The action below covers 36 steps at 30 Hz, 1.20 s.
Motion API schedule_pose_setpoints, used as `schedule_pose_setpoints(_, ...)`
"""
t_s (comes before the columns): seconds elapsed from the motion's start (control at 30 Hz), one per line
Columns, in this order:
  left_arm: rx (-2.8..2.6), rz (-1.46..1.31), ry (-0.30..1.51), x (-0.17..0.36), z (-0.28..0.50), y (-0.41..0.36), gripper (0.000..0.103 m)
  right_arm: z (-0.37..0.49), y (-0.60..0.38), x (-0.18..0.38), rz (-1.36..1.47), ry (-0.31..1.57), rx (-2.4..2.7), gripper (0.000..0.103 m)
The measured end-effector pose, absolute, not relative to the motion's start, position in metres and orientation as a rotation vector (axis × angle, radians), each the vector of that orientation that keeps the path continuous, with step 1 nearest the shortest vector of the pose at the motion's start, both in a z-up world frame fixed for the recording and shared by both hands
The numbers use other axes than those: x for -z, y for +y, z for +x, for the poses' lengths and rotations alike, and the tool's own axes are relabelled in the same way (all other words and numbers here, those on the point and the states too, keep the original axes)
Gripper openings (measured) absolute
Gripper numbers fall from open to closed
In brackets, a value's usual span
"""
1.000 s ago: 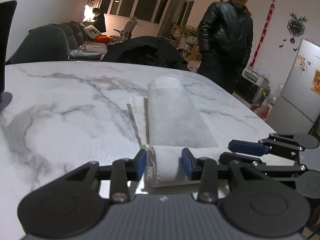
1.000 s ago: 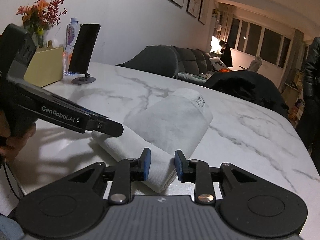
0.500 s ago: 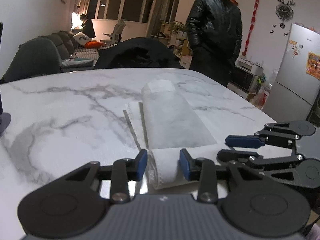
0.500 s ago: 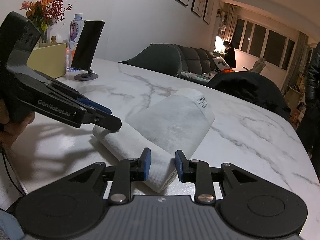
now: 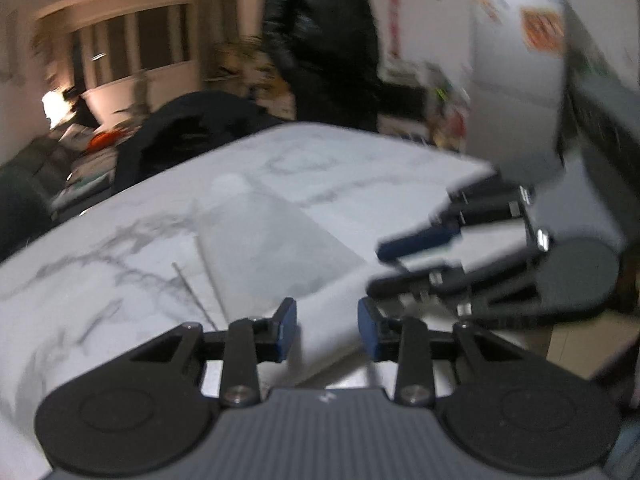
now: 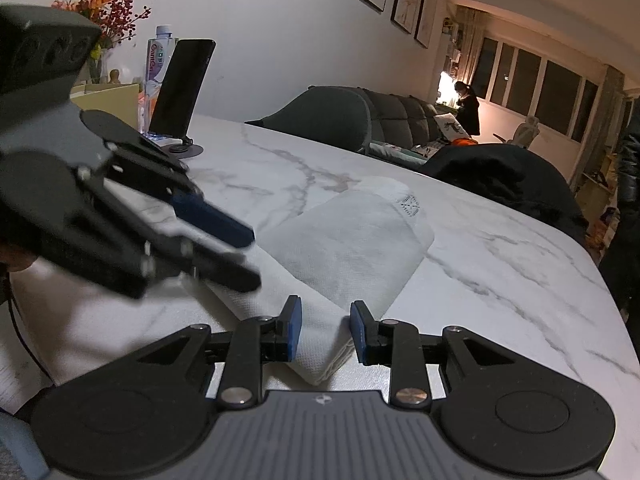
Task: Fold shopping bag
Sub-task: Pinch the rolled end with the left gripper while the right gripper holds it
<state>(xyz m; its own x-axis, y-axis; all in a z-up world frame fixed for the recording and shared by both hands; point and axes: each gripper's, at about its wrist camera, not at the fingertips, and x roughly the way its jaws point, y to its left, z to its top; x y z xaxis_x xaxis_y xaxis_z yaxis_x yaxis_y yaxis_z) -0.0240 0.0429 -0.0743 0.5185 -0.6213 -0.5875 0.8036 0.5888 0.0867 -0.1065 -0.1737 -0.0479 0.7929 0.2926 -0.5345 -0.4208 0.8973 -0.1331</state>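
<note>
A white shopping bag (image 5: 272, 248) lies on the marble table (image 5: 100, 280), its far part flat and its near end rolled into a tube. In the blurred left wrist view my left gripper (image 5: 326, 328) is shut on one end of that roll. My right gripper (image 6: 324, 332) is shut on the other end of the bag (image 6: 360, 248), with the roll between its blue pads. Each gripper shows in the other's view: the right gripper (image 5: 376, 268) at the right, the left gripper (image 6: 254, 258) tilted over the roll at the left.
A phone on a stand (image 6: 180, 88), a water bottle (image 6: 158, 60), flowers (image 6: 112, 20) and a yellow box (image 6: 108, 96) stand at the table's far left. A black coat (image 6: 500, 176) hangs over a chair beyond it. A person in a black jacket (image 5: 320, 40) stands near a fridge (image 5: 516, 60).
My left gripper has narrowed onto the roll and swung and tilted toward the right gripper, blurring its view. The right gripper has kept its hold and barely moved.
</note>
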Motion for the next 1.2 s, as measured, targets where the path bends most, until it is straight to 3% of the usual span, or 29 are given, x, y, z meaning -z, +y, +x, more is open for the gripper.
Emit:
schedule_pose_setpoints(0.37, 1.035, 0.678, 0.489, 0.081, -0.032, 0.032, 0.033, -0.104, -0.176, 0.047, -0.293, 0.539, -0.441, 0.028)
schedule_pose_setpoints(0.73, 1.06, 0.729, 0.475, 0.086, -0.033, 0.03, 0.038, -0.101, -0.19, 0.048, -0.274, 0.523, -0.524, 0.029)
schedule_pose_setpoints(0.9, 1.068, 0.729, 0.48, 0.085, -0.032, 0.03, 0.04, -0.106, -0.199, 0.051, -0.291, 0.488, -0.616, 0.044)
schedule_pose_setpoints(1.2, 1.11, 0.707, 0.51, 0.082, -0.02, 0.033, 0.04, -0.1, -0.186, 0.051, -0.473, 0.492, -0.68, 0.048)
